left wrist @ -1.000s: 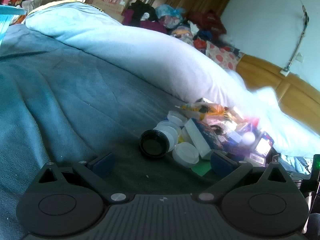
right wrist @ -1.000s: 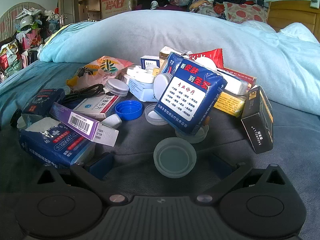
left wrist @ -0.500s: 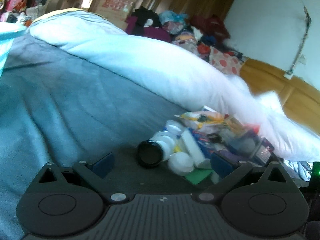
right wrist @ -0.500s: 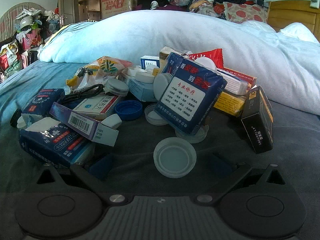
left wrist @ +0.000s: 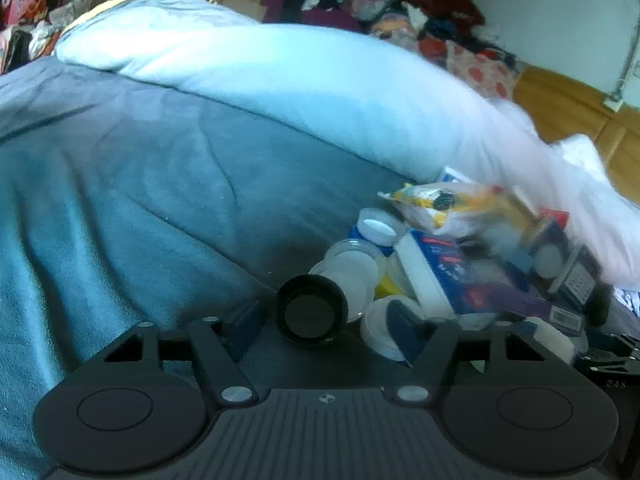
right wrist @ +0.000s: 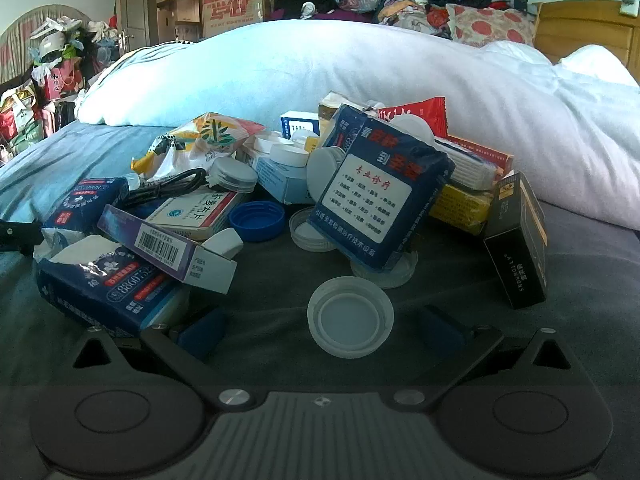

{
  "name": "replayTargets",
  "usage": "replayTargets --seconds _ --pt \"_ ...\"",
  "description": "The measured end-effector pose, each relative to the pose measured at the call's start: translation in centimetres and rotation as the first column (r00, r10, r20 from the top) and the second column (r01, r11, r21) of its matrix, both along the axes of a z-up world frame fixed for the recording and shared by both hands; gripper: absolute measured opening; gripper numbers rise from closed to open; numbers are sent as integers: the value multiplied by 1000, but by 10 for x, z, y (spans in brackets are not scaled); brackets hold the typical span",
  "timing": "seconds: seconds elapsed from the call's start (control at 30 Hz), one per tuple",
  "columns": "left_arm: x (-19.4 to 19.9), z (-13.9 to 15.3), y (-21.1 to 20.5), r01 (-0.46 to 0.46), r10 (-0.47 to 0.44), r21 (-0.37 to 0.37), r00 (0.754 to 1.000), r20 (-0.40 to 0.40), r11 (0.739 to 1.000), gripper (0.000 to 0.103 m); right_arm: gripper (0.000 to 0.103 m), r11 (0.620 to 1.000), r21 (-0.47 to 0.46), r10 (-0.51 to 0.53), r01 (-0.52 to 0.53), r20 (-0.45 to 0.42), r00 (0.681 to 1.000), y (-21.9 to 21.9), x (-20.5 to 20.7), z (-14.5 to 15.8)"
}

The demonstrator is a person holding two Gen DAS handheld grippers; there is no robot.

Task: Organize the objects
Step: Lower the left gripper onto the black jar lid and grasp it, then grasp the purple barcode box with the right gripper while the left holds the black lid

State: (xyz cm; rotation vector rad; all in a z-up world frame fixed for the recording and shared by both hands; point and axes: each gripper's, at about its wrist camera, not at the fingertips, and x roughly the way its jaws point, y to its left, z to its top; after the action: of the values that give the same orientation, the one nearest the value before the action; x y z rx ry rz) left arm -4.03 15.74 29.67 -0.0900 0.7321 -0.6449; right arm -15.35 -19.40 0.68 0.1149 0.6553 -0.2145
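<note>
A pile of medicine boxes, packets and lids lies on a dark blue bedspread (left wrist: 120,200). In the left wrist view a black cap (left wrist: 311,312) lies on its side at the pile's near-left edge, next to white lids (left wrist: 352,268). My left gripper (left wrist: 326,324) is open, its fingers either side of the black cap with gaps on both sides. In the right wrist view a translucent white lid (right wrist: 350,322) lies between the wide-open fingers of my right gripper (right wrist: 322,330), touching neither. A tall blue box (right wrist: 380,196) leans just behind that lid.
A blue cap (right wrist: 256,220), a purple barcode box (right wrist: 168,248), a blue tissue pack (right wrist: 104,284) and a black box (right wrist: 516,244) ring the lid. A white duvet (right wrist: 360,72) rises behind the pile. Bare bedspread lies left of the black cap.
My left gripper has moved in on the black cap, and its fingers have drawn closer together around it. The right gripper and the white lid have stayed put.
</note>
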Motion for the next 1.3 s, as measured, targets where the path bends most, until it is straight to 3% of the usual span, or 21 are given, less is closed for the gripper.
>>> replayTargets --seconds 0.13,0.23,0.3,0.33,0.37,0.43,0.57,0.67,0.77,0.87,0.97,1.1,1.23,1.27,1.3 --pt "0 2 -4 22 -22 34 1000 8 999 64 103 1000 5 1 -1 1 1000 0 1 -3" --pt "1 1 -12 56 -57 41 998 18 998 86 103 1000 -5 2 -2 -3 1000 0 1 -3" --pt "2 1 -17 70 -71 57 997 26 996 81 103 999 33 27 -26 -23 999 -5 1 3" --pt "1 2 -18 62 -64 67 998 28 996 65 94 997 50 60 -58 -45 997 -6 -1 9" --pt "1 3 -16 52 -53 62 998 26 997 45 79 993 76 96 -91 -54 994 -8 -7 19" --pt "3 4 -5 28 -28 27 1000 -7 999 40 77 985 125 123 -120 -22 992 -9 -24 40" --pt "-1 4 10 -2 2 5 1000 -18 1000 40 77 954 143 261 -263 33 965 0 -41 85" --pt "-5 5 8 5 -5 5 1000 -16 1000 40 73 924 104 363 -369 67 929 10 -19 102" --pt "-7 6 3 14 -13 19 1000 -11 1000 40 66 890 41 455 -455 9 890 24 23 99" --pt "-6 5 1 20 -19 26 1000 -10 999 40 54 856 75 516 -512 -72 853 29 60 83" --pt "-6 3 2 22 -22 24 1000 -9 999 40 54 837 80 547 -542 -157 822 34 80 64" --pt "-11 6 1 31 -31 28 999 10 999 42 53 842 106 539 -529 -142 830 31 85 55" --pt "-21 18 0 59 -61 36 996 64 998 52 38 838 166 536 -519 -84 840 22 80 58" --pt "-24 20 0 65 -68 40 994 80 997 53 26 838 183 532 -515 -56 845 19 76 62" --pt "-26 23 -1 73 -77 39 993 93 997 54 26 840 203 520 -504 -31 854 15 71 66"
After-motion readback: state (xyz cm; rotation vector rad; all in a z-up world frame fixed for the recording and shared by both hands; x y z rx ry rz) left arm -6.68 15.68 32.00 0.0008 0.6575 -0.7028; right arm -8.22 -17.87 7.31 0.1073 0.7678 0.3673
